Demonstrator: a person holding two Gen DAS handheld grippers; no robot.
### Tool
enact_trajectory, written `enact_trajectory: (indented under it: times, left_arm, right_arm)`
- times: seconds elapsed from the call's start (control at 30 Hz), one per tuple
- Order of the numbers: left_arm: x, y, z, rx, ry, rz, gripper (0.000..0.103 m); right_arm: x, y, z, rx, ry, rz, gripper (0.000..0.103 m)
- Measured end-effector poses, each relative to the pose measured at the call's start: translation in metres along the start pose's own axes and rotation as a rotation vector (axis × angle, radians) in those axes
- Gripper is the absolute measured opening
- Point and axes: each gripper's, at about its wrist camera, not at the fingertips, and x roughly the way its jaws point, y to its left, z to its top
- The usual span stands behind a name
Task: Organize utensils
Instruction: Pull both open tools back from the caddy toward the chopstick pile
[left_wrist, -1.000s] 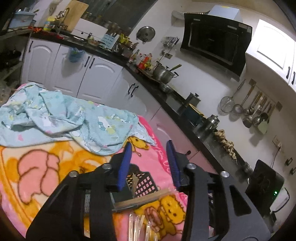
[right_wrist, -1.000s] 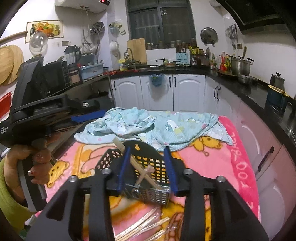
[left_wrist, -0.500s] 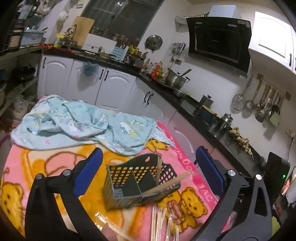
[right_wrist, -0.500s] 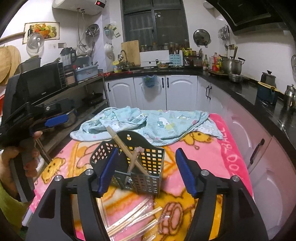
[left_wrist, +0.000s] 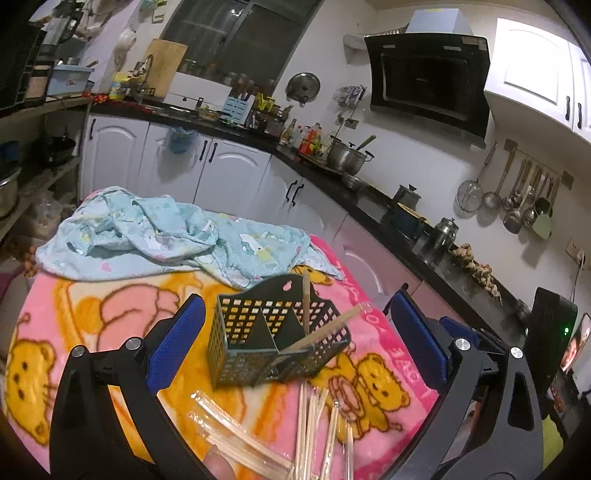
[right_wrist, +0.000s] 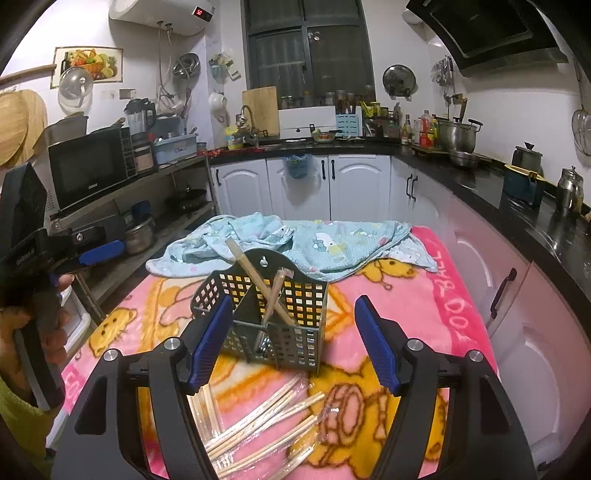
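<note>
Both grippers have spread since a second ago: the left gripper (left_wrist: 295, 347) gapes empty, the right gripper (right_wrist: 293, 341) is opening, both drawn back from the basket (right_wrist: 266, 314) holding two chopsticks (right_wrist: 258, 280).

A lived-in home kitchen is showing here. A black stone bench (right_wrist: 461, 168) is running along white arched cabinet doors (right_wrist: 360, 186) across the middle of the right wrist view. A black microwave (right_wrist: 86, 166) is sitting at middle left, and a wooden chopping board (right_wrist: 260, 109) is leaning by the dark window at upper centre. In the left wrist view a black slanted range hood (left_wrist: 428, 79) is hanging at upper right above a steel cooking pot (left_wrist: 347, 155), with steel ladles and strainers (left_wrist: 517, 195) hanging at right.
</note>
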Motion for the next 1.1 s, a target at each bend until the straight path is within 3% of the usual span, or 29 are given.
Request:
enact_trajectory:
  times: [0.1, 0.67, 1.1]
  left_arm:
    - [-0.005, -0.002, -0.006, 0.007, -0.003, 0.01, 0.092]
    - [-0.027, -0.005, -0.028, 0.029, 0.006, 0.053, 0.092]
    - [-0.03, 0.005, -0.057, 0.019, 0.073, 0.096, 0.092]
  right_arm:
    - [-0.004, 0.0, -0.002, 0.004, -0.007, -0.007, 0.076]
    - [-0.027, 0.003, -0.025, 0.005, 0.002, -0.02, 0.079]
    - [-0.037, 0.001, -0.043, 0.007, 0.029, -0.036, 0.079]
